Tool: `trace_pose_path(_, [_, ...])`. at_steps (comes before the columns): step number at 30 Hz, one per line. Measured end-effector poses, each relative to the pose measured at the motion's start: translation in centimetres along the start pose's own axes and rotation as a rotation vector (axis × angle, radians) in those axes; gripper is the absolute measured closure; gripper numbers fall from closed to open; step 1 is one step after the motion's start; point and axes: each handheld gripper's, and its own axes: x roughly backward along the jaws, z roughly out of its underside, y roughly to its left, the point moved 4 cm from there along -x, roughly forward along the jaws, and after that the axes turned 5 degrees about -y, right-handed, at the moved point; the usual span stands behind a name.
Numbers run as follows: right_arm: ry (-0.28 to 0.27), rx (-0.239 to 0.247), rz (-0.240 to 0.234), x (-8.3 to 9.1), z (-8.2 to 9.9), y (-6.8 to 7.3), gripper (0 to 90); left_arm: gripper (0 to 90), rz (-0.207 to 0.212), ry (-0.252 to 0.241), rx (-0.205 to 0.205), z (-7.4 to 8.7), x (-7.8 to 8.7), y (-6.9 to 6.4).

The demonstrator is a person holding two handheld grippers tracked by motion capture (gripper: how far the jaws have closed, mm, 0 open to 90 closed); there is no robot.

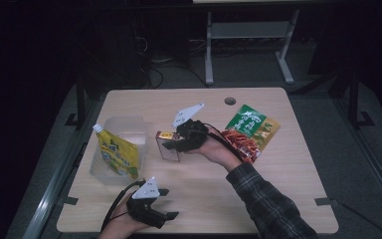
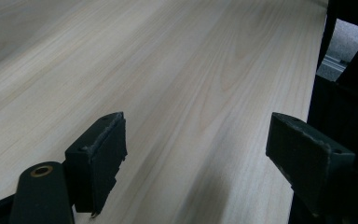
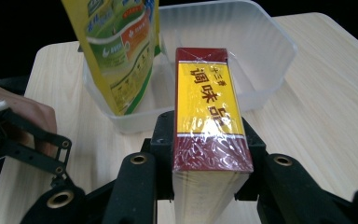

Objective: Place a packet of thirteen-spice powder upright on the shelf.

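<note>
My right gripper (image 1: 171,145) (image 3: 208,140) is shut on a dark red box with a yellow label (image 3: 208,107) (image 1: 167,145), held above the table just right of a clear plastic tub (image 1: 124,130) (image 3: 261,51). A yellow-green spouted pouch (image 1: 117,153) (image 3: 119,42) stands in the tub, leaning on its near wall. At the table's front edge my left gripper (image 1: 169,204) (image 2: 200,158) rests open, with bare wood between its pads.
A green and orange snack bag (image 1: 251,129) lies at the right of the table (image 1: 278,179), behind the right hand. A round cable hole (image 1: 230,101) sits near the far edge. Table legs and cables stand beyond the table.
</note>
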Motion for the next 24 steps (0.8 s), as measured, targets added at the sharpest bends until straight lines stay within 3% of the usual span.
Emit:
trace_pose_path(6, [0.006,0.054,-0.040,-1.8,-1.7,-0.5,67.5,20.5,-0.003,0.011,0.000,0.2,0.1,0.0])
trace_pose_path(12, [-0.002,0.069,-0.075,-3.8,-3.1,-0.7,67.5,20.6,-0.001,0.010,-0.001,0.1,0.1,0.0])
trace_pose_path(18, [-0.009,0.089,-0.088,-5.3,-4.2,-0.4,67.5,20.9,0.005,0.009,-0.005,0.1,0.1,-0.1])
trace_pose_path(24, [0.000,0.109,-0.083,-6.1,-4.2,-0.5,67.5,21.1,0.008,0.007,-0.009,0.1,0.1,-0.2])
